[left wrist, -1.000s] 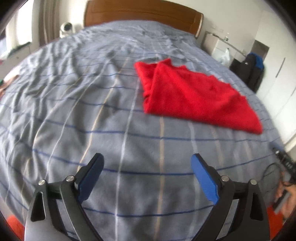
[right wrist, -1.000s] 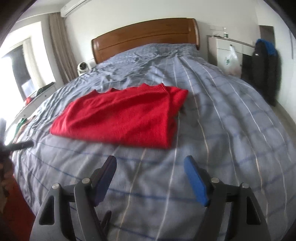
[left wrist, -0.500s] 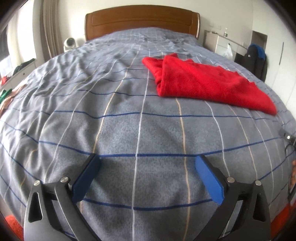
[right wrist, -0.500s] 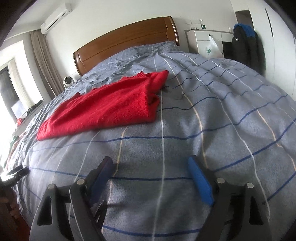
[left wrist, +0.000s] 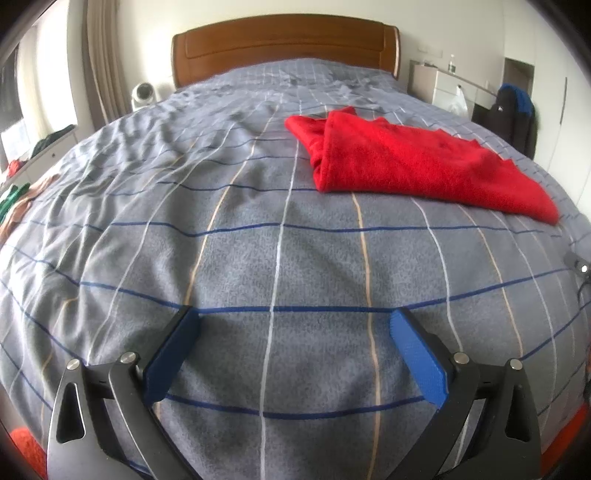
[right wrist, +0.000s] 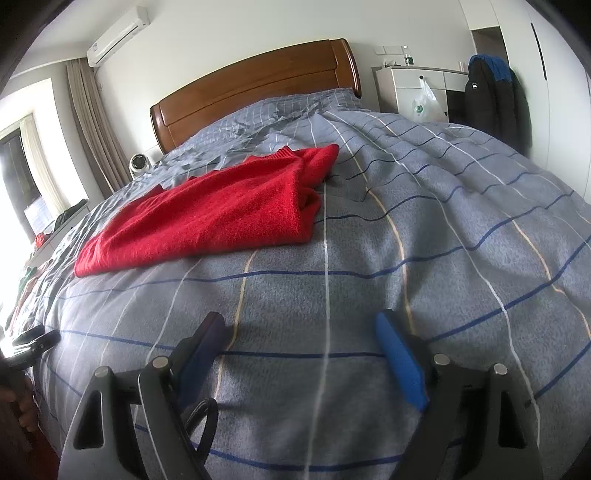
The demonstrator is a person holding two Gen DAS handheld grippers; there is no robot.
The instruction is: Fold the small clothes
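Red garment (left wrist: 413,166) lies folded; only the right view shows the air conditioner (right wrist: 118,35).

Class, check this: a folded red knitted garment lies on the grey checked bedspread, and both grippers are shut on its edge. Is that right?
Not quite. The folded red knitted garment does lie on the grey checked bedspread, but both wrist views show the left gripper and right gripper open, holding nothing, well short of it.

A wooden headboard (left wrist: 284,48) backs the grey checked bed (left wrist: 258,258) against pale walls, curtains (right wrist: 96,122) hanging left.
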